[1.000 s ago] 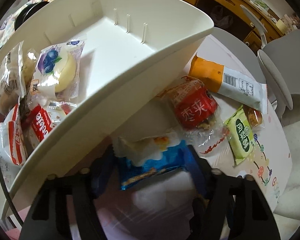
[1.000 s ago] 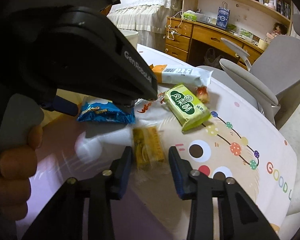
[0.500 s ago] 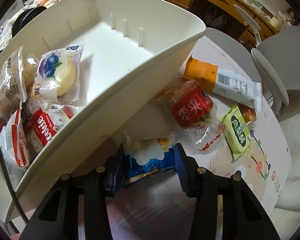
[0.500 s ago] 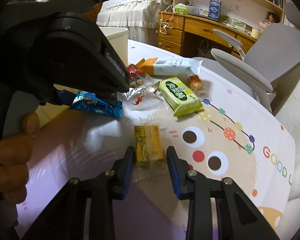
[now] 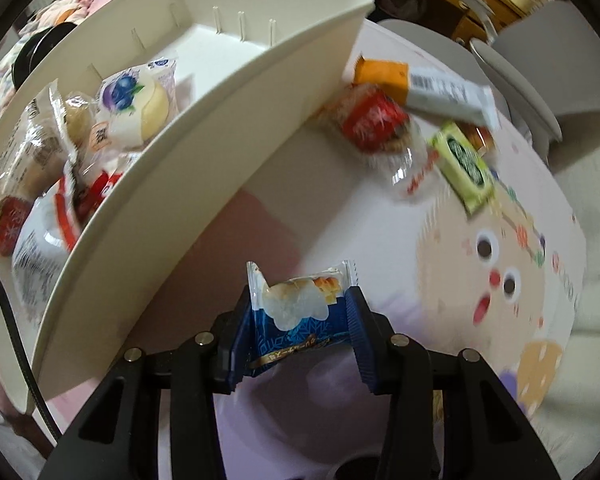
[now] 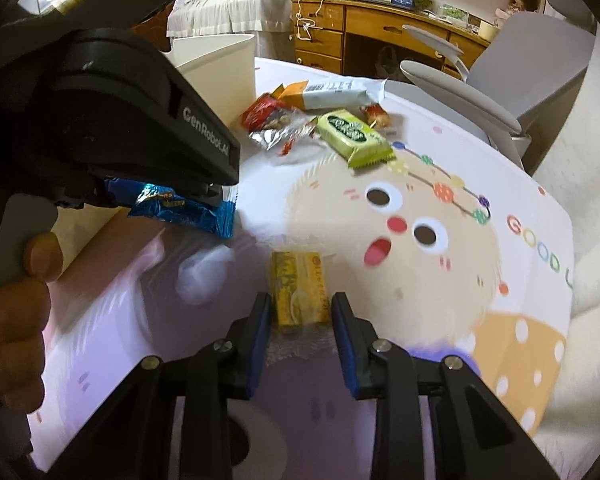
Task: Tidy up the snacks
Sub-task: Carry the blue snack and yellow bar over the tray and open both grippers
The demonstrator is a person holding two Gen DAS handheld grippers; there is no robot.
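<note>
Left gripper (image 5: 298,322) clenching a glossy blue crinkled snack packet (image 5: 296,312), lifted clear of the tablecloth after closing on it, near the smooth white plastic tray (image 5: 236,120); right gripper (image 6: 299,330) pinching a flat yellow wrapped bar (image 6: 298,288), likewise raised.

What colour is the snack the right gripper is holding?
Yellow, seen best in the right wrist view.

The left gripper's housing (image 6: 112,120) blocked most of the white bin (image 6: 216,68) in the right wrist view, and covered the near end of the blue packet (image 6: 188,212). The snacks (image 5: 40,168) at the bin's left end were smeared by motion blur (labels unreadable) and ran off the frame. The tablecloth (image 5: 500,264) was blurred too.
</note>
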